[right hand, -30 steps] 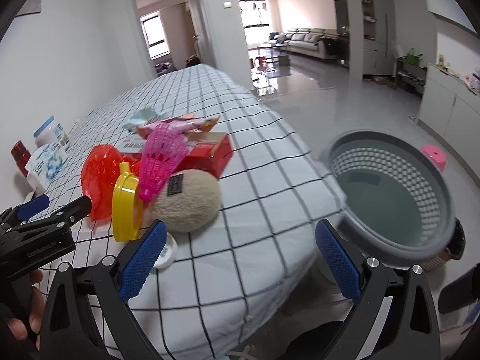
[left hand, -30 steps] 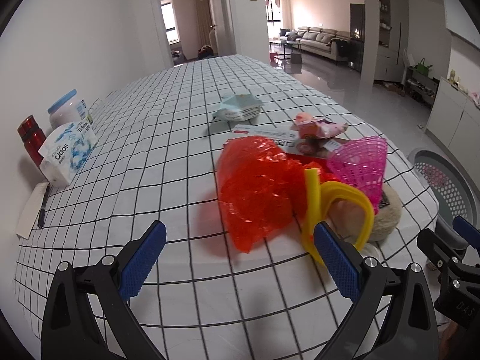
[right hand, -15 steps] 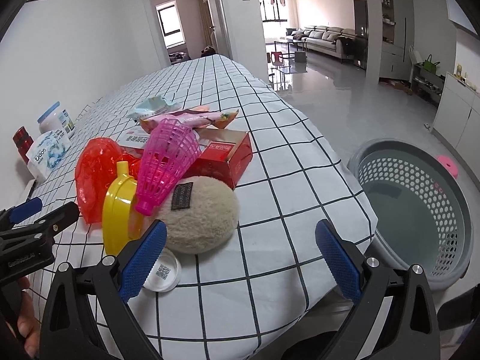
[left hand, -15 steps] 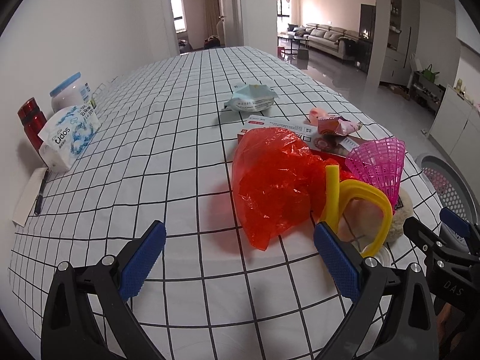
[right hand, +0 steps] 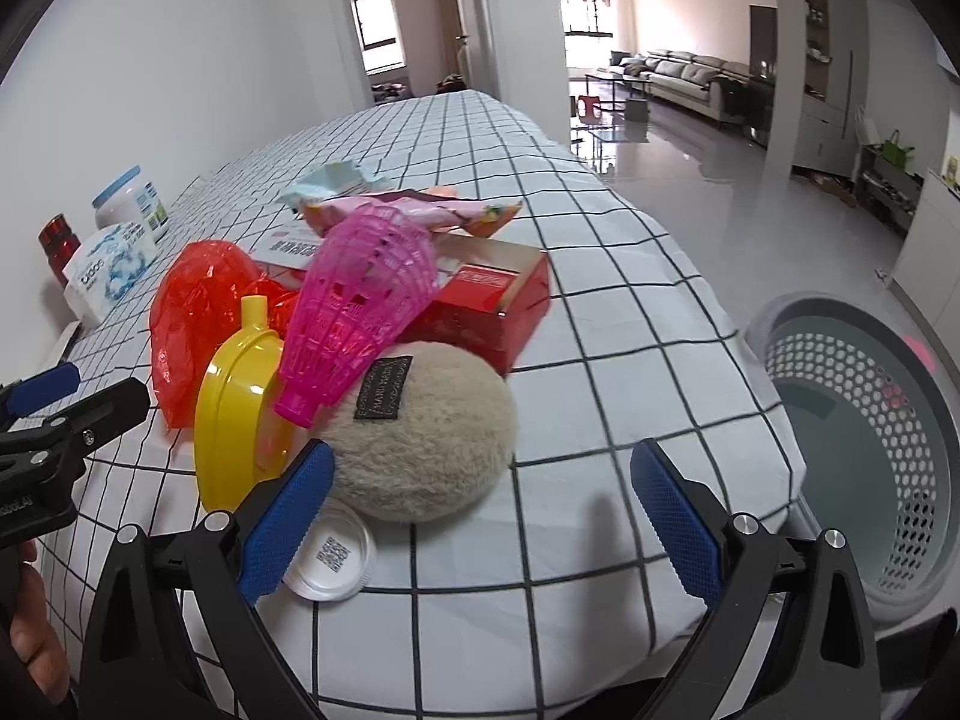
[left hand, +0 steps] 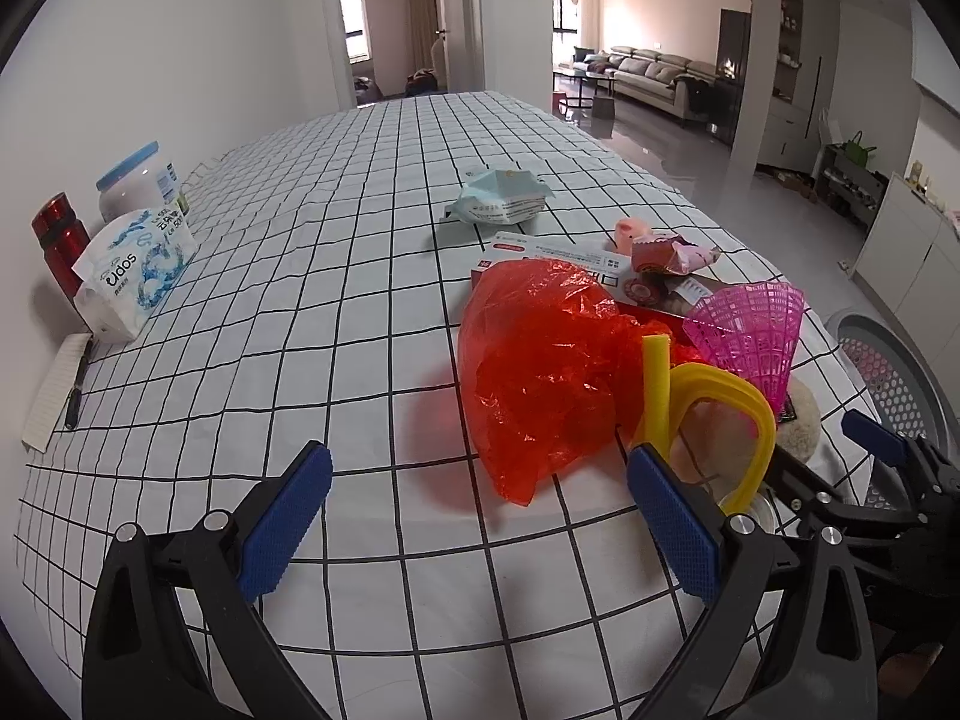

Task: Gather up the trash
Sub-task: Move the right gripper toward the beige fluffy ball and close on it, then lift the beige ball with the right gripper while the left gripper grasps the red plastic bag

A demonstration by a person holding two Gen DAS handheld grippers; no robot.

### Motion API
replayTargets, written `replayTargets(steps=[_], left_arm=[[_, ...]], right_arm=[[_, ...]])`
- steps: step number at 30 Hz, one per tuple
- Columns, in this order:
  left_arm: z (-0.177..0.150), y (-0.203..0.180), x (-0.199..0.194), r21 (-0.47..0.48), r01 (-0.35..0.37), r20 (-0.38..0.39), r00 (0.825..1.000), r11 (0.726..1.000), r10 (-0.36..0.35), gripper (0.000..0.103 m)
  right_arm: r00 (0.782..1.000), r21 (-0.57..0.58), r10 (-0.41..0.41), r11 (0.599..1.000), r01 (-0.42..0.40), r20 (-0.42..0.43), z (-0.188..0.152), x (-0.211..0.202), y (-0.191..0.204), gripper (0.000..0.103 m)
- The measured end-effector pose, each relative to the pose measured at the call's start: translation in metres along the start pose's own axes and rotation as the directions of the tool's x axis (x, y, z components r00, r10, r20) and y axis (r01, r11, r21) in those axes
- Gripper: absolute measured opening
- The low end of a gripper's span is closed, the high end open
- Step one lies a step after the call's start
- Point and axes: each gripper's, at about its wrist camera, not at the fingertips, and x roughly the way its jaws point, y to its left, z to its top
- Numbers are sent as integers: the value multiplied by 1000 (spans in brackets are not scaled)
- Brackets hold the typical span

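Crinkled red plastic bag [left hand: 540, 366] lies ahead of the wide left gripper [left hand: 480, 525]; right gripper [right hand: 480, 519], wide too, faces a fuzzy beige puff [right hand: 420, 432] and QR-coded lid [right hand: 331, 555].

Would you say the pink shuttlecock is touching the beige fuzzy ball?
Touching: the right wrist view shows the pink shuttlecock lying across the beige fuzzy ball.

I see both fisheye views bent hard at the edges, with black corners and curved walls. Daylight comes from the far windows [left hand: 573, 3], leaving the room evenly bright, and it glares off the glossy floor [right hand: 708, 162]. The red plastic bag [left hand: 540, 372] casts a reddish tinted shadow on the checked tablecloth [left hand: 336, 276]. In the right view the fluffy ball [right hand: 420, 438] looks slightly soft.
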Motion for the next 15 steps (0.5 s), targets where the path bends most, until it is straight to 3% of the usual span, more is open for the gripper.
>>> replayTargets(steps=[9, 11, 12, 15], left_arm=[[0, -6, -1, 7, 4, -9, 1000, 1000, -4, 97], [0, -6, -1, 9, 3, -10, 1000, 1000, -3, 97], [-1, -6, -1, 9, 4, -10, 1000, 1000, -4, 97], [-1, -7, -1, 9, 8, -12, 1000, 1000, -8, 97]], right_arm=[[1000, -57, 28, 998, -27, 5, 7, 7, 14, 93], [999, -66, 39, 997, -38, 6, 7, 8, 17, 78], [999, -69, 53, 996, -53, -2, 7, 9, 18, 66], [998, -62, 65, 996, -65, 2, 5, 6, 16, 64]])
